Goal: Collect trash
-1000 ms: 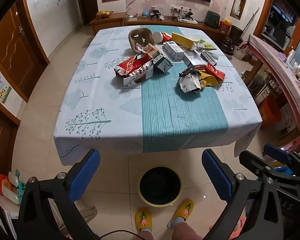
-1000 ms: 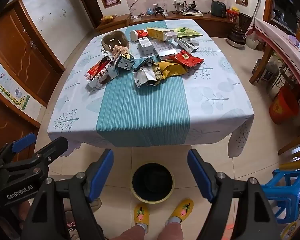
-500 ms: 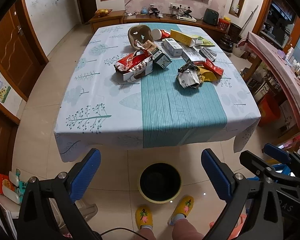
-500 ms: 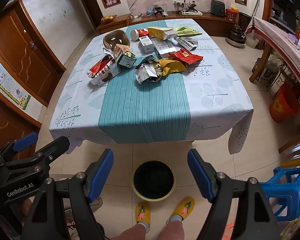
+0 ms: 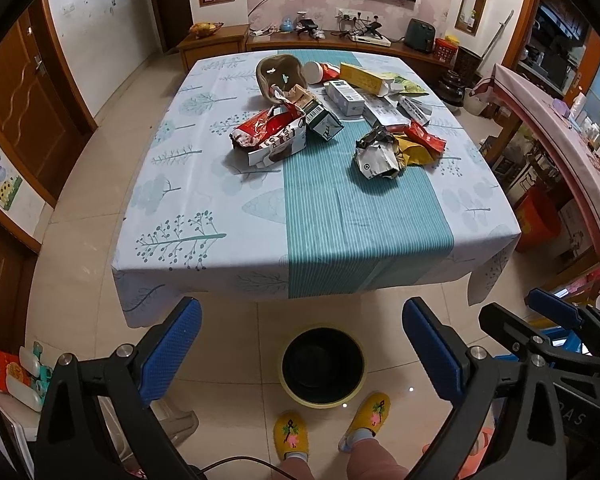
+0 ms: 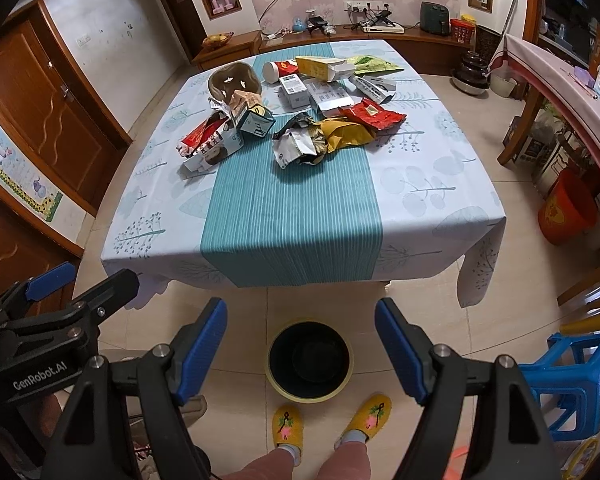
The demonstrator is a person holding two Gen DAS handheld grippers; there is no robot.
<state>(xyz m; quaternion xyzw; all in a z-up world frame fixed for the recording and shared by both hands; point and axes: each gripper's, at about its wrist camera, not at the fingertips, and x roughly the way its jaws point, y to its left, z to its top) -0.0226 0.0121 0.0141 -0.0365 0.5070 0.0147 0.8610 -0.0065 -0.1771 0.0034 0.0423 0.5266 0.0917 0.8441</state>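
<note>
Left gripper (image 5: 302, 340): your jaws stand apart, empty; body reads "GenRobot.AI".
Right gripper (image 6: 300, 338): likewise spread, empty.
Trash (image 6: 300, 148): heaped mid-table.
Bin (image 6: 310, 362): on floor, before your slippers.

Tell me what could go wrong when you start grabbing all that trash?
The bin sits on the floor in front of the table, right by the person's slippers, so a step forward might kick it. The crumpled silver wrapper touches the yellow packet, so gripping one could drag the other. Both grippers, left and right, are open and far from the pile.
</note>
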